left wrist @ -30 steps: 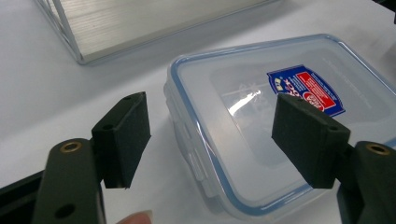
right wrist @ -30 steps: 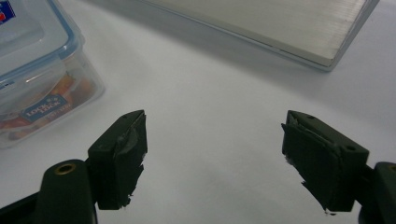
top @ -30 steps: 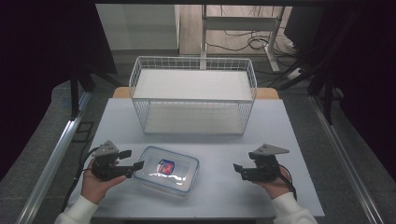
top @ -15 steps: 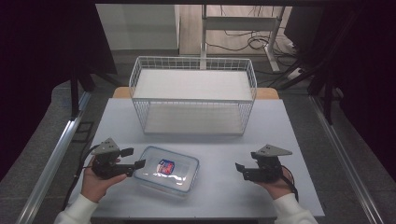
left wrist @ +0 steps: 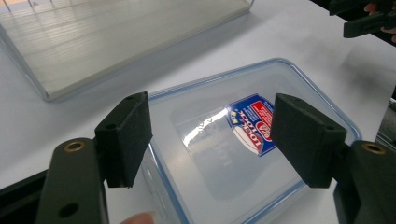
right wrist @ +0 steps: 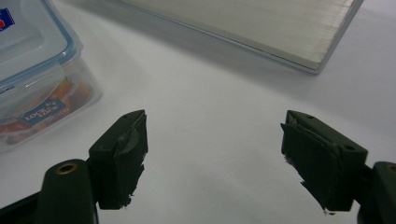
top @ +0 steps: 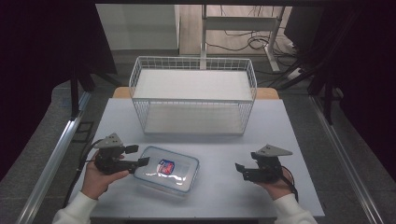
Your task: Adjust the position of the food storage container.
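The left gripper (top: 135,156) is at the near left of the table (top: 280,135), in the person's left hand (top: 95,179). Its fingers (left wrist: 128,135) stand apart, and they reach over the left end of the box (top: 166,170). In the left gripper view one finger is at the corner of the lid and the other one is above the lid, near the red and blue label (left wrist: 250,123). It seems that the pads do not press on the box, but the view from above is too small to be sure.

The box is a clear plastic one with a blue-edged lid. It lies flat on the near part of the table, left of the middle and between the two grippers. In the right gripper view something orange shows through its wall.

The right gripper (top: 243,170) is at the near right, held in the right hand (top: 275,186), well apart from the box. Its fingers (right wrist: 119,156) are also apart, with bare table between them.

Farther back, the white wire basket (top: 194,63) stands at the far edge of the table. Behind it is the floor with cables (top: 243,44).
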The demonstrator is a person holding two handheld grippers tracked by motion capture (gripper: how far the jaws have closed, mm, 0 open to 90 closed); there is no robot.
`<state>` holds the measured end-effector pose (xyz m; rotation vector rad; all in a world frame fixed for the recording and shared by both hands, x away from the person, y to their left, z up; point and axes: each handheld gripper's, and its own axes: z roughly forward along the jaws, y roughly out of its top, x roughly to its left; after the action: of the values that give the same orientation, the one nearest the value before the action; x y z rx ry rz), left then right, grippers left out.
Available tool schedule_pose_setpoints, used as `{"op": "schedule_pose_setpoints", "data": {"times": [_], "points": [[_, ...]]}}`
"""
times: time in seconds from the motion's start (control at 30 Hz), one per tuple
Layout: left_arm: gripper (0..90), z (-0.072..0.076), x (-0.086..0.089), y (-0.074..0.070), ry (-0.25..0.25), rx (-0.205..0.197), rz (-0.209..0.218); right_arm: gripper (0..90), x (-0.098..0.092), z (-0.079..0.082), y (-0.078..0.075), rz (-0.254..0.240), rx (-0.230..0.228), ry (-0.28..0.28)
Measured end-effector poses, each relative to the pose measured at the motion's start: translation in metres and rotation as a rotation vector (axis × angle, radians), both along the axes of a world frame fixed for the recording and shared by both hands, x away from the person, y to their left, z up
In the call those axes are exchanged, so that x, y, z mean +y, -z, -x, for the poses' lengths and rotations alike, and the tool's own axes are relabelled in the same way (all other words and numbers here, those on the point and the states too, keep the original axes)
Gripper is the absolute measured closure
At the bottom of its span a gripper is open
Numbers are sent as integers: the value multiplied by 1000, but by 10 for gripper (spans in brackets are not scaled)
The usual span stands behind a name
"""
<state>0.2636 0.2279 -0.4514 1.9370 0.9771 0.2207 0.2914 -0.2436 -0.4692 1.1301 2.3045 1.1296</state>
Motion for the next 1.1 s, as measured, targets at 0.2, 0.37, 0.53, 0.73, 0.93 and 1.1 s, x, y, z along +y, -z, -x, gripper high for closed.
{"op": "schedule_pose_setpoints", "data": {"times": [0.2, 0.37, 0.53, 0.73, 0.93, 1.1], "points": [[323, 3, -5, -1, 38, 25, 14, 227, 2, -1, 2, 13, 4, -8], [344, 12, -17, -3, 94, 30, -1, 227, 1, -1, 1, 15, -3, -7], [355, 19, -30, -2, 151, 37, -27, 227, 1, 0, 1, 18, -3, -7], [386, 23, -41, -1, 212, 53, -45, 225, 2, 0, 2, 23, -9, -14], [454, 27, -50, 3, 240, 56, -66, 225, 3, 0, 2, 33, -7, -16], [634, 30, -55, 5, 269, 64, -78, 225, 3, 0, 3, 37, -8, -16]]}}
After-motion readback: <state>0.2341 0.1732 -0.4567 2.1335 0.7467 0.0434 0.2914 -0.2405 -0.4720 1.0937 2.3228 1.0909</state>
